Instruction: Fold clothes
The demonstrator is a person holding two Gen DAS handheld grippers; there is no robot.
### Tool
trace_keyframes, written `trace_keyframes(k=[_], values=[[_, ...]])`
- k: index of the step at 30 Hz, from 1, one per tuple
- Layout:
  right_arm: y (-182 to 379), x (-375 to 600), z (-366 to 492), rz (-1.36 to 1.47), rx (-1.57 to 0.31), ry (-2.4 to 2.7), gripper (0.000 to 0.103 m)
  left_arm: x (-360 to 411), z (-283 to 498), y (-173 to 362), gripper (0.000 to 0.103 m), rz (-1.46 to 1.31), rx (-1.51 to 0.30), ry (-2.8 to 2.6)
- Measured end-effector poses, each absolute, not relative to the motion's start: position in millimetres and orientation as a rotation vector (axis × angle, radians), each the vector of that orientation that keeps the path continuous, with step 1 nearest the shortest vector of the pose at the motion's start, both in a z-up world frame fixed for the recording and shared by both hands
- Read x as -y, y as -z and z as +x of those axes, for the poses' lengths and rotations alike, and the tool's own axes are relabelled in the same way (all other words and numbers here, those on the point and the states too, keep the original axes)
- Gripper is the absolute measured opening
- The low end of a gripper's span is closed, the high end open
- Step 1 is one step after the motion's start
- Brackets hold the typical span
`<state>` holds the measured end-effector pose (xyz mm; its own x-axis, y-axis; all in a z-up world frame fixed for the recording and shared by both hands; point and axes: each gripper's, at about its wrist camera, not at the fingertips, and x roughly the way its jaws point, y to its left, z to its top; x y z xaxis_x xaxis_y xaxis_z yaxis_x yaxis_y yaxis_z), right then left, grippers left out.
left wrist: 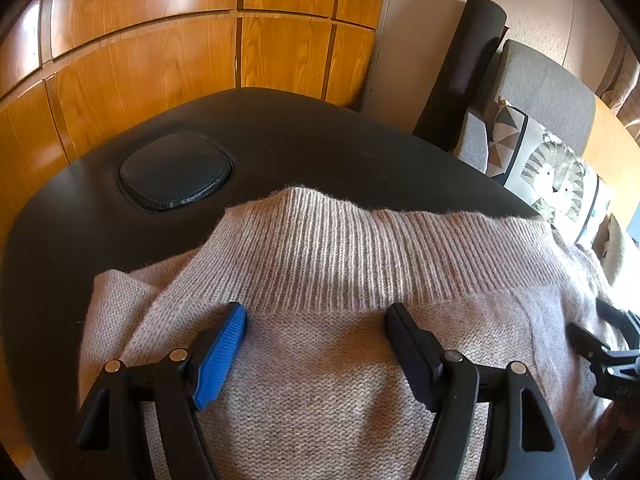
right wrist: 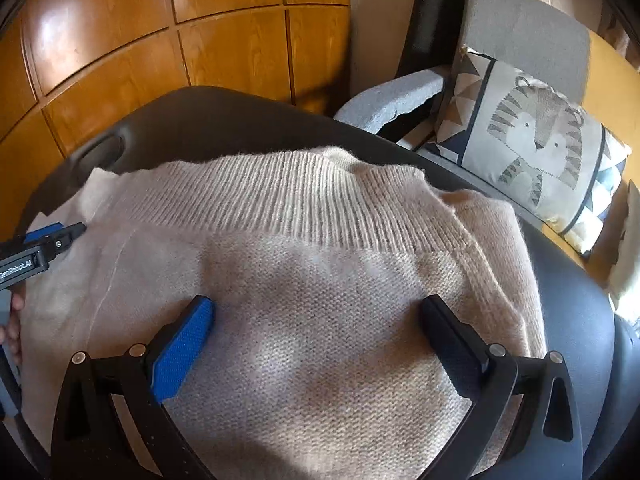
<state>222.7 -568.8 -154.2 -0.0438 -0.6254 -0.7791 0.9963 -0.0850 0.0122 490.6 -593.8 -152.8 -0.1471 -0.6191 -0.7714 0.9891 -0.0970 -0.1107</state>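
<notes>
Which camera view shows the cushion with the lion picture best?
The right wrist view shows the lion cushion best: it is large there, and the whole animal is visible in even light. In the left wrist view the same cushion sits small near the right edge, stretched by the lens and partly washed out by sunlight.

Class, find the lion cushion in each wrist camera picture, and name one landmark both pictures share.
Left wrist view: the lion cushion sits at the right edge, on the grey chair.
Right wrist view: the lion cushion is upper right, larger.
Shared landmark: the sweater's ribbed band.
</notes>
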Motion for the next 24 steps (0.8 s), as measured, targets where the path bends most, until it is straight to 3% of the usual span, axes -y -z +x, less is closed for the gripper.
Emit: trace_keyframes(k=[11,24], values=[[150,570,226,0.732,-0.666,1.542,0.103,597,492,154,0.075,0.661,-0.755,1.594],[115,427,242,0.803,-0.575,1.635,0.103,549,505,127,0.074,0.635,-0.888,1.561]])
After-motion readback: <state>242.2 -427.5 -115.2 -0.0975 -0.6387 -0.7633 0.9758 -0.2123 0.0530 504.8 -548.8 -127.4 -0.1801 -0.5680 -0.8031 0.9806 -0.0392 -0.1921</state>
